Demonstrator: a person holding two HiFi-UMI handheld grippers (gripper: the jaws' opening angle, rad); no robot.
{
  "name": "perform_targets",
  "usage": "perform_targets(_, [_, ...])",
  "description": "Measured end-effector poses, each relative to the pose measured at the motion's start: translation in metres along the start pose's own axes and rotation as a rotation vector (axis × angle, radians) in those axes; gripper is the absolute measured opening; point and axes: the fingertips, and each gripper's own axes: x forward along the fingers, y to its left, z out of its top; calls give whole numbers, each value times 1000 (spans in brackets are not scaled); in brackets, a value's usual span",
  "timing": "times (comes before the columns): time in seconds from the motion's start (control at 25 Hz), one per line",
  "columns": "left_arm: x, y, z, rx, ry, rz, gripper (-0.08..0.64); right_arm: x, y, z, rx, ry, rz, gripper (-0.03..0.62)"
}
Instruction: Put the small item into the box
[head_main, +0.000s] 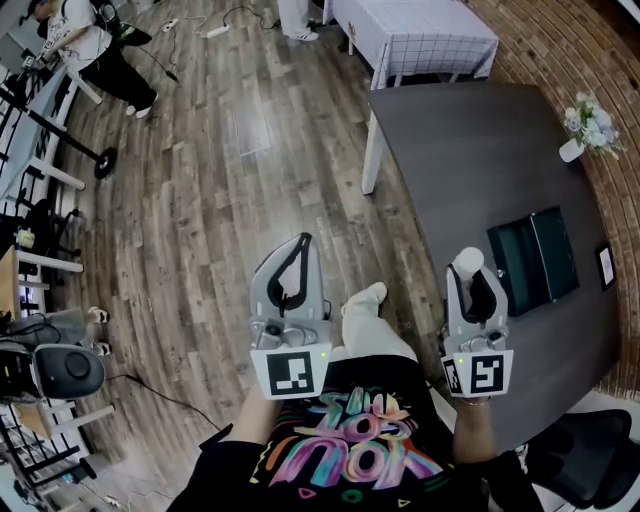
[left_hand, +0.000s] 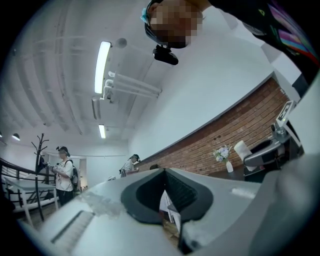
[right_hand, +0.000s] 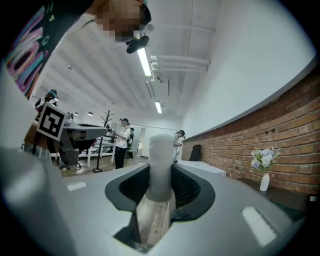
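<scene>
A small white cylinder stands upright between the jaws of my right gripper, which is shut on it. In the right gripper view the cylinder fills the gap between the pads. This gripper hangs over the near left edge of the dark table. An open dark box lies on the table just right of it. My left gripper is held over the wooden floor, left of the table. Its jaws meet at the tips with nothing between them.
A white vase of flowers stands at the table's far right by the brick wall. A small picture frame lies right of the box. A table with a white cloth stands beyond. A black chair is at bottom right. A person stands far left.
</scene>
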Motion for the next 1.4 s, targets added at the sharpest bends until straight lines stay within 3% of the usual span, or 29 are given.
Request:
perform_targets(0.28, [147,-52,2,-22,-60,-206,2,45,-95,4,18,-4,-190,131])
perform_targets(0.56, [250,-159,22,-53,-140,-494,2,6,-199,-3,35,25,-497,130])
perform_targets(0.72, [274,-230,37,-98,-188,-691,2,-48,-236,-6,43,48,-710,130])
perform_targets(0.88, [282,-287,45,-142,-205,-834,2,-93,-259,-12,52,89,-872,132])
perform_targets(1.12, [283,-345,50,-184,-221,-1021,2,-130,-271,-23,81,163,-1026,132])
perform_targets(1.4, [286,-389,58,-227,-253,-1198,2,-132,-276,-20,62,185,-1143,132])
